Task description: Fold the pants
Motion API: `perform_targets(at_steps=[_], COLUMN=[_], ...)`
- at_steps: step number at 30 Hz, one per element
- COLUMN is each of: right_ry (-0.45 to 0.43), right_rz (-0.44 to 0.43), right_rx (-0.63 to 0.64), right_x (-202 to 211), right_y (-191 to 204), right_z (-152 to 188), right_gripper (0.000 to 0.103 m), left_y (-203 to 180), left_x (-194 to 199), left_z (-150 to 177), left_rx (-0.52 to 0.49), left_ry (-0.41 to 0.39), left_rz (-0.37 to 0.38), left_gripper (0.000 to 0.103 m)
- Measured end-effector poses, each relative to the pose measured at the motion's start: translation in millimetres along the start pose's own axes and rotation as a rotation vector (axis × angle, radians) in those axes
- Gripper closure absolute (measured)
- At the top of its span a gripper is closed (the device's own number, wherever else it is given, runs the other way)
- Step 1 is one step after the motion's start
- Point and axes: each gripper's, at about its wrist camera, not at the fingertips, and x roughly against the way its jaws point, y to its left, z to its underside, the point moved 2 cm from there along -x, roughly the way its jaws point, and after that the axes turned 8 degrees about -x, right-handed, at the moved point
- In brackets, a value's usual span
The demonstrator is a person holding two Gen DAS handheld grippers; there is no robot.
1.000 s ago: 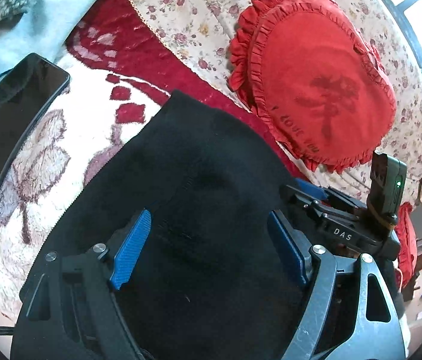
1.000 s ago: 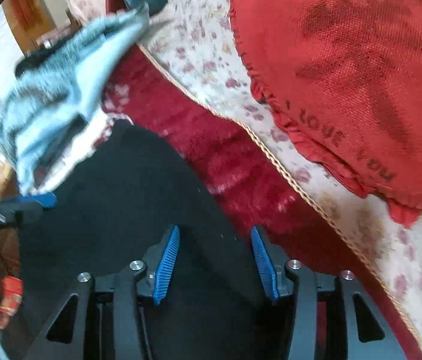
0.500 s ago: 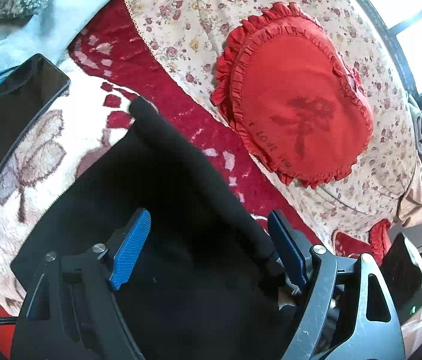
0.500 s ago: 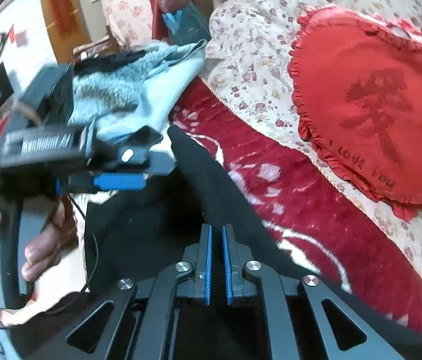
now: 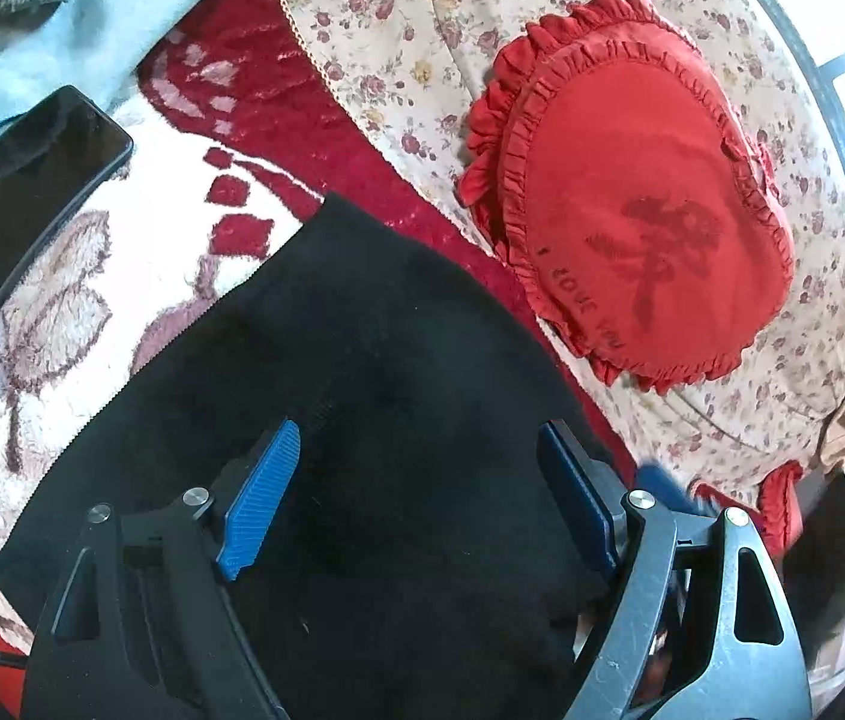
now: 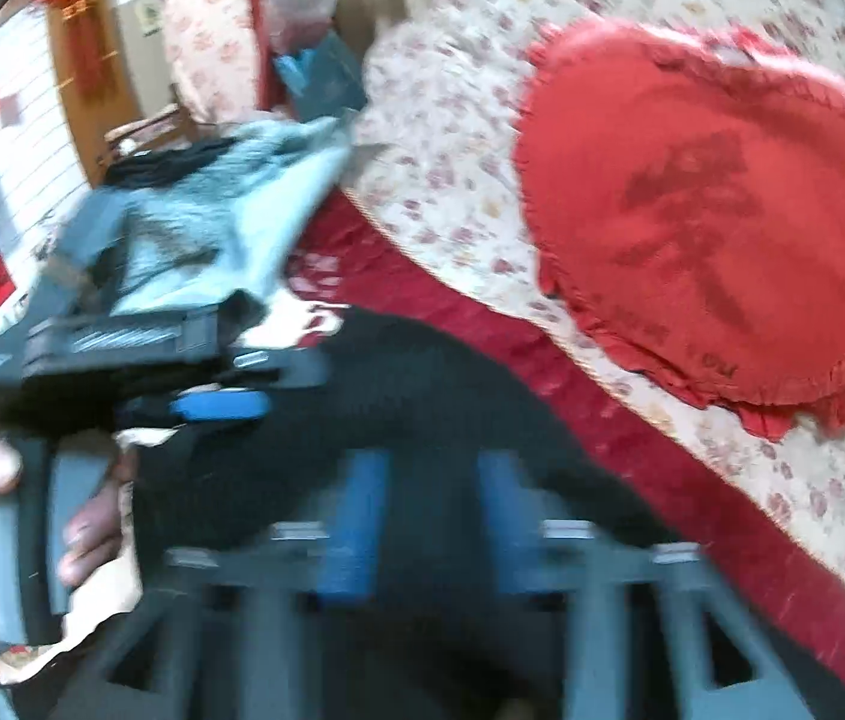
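Below both spread hand-held grippers (image 5: 416,498) (image 6: 428,516), just opened right, lie black pants (image 5: 362,330).

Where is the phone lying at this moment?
In the left wrist view, the phone lies at the far left on the cream patterned blanket, left of the black pants and just below the pale blue fabric.
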Motion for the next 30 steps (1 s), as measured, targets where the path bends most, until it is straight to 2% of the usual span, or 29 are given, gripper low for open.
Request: perform_targets(at_steps=[3,4,7,9,11,12,13,16,21,26,30], right_ry=[0.071,0.097,0.203,0.237,0.217,0.218,0.199,0.141,0.067,0.055,0.045], right_rz=[0.007,0.018,-0.021,-0.01,-0.034,-0.043,-0.041,-0.01,-0.022,-0.025,-0.04], right_rx=[-0.03,-0.025,-0.003,0.037,0.037,0.044,0.072,0.142,0.181,0.194,0.171], right_x=[-25.2,-35.2,-64.3,-81.0,-80.5,-78.8,-73.4,-52.2,-18.3,-8.4,-1.9], right_y=[-28.5,-37.0,-53.1,-56.4,-52.4,-47.4,-39.2,-13.4,22.2,39.7,41.4], right_z=[-14.1,-18.1,-20.1,-17.3,-18.5,-18.0,-16.7,-7.1,12.6,27.2,32.7], right_gripper=[0.05,0.05,0.05,0.05,0.062,0.079,0.091,0.092,0.093,0.093,0.093], left_y=[2.2,2.9,2.5,2.3,1.9,1.7,1.1,-1.2,-9.6,-18.5,-15.0], left_x=[-4.8,-5.8,-7.3,-9.2,-9.2,-8.4,-7.5,-2.2,0.6,-2.1,-14.5], left_z=[1.5,1.6,0.9,-0.3,-1.5,-2.0,-2.7,-6.5,-9.9,-9.2,-11.9], left_rx=[-0.014,-0.016,-0.035,-0.042,-0.038,-0.032,-0.026,-0.004,0.004,-0.016,0.02], left_ry=[0.008,0.006,0.005,0.011,0.013,0.012,0.012,0.002,-0.011,-0.013,-0.001], left_rz=[-0.017,-0.021,-0.035,-0.039,-0.035,-0.026,-0.014,0.019,0.028,0.014,0.01], left_gripper=[0.021,0.021,0.021,0.021,0.021,0.021,0.021,0.021,0.021,0.021,0.022])
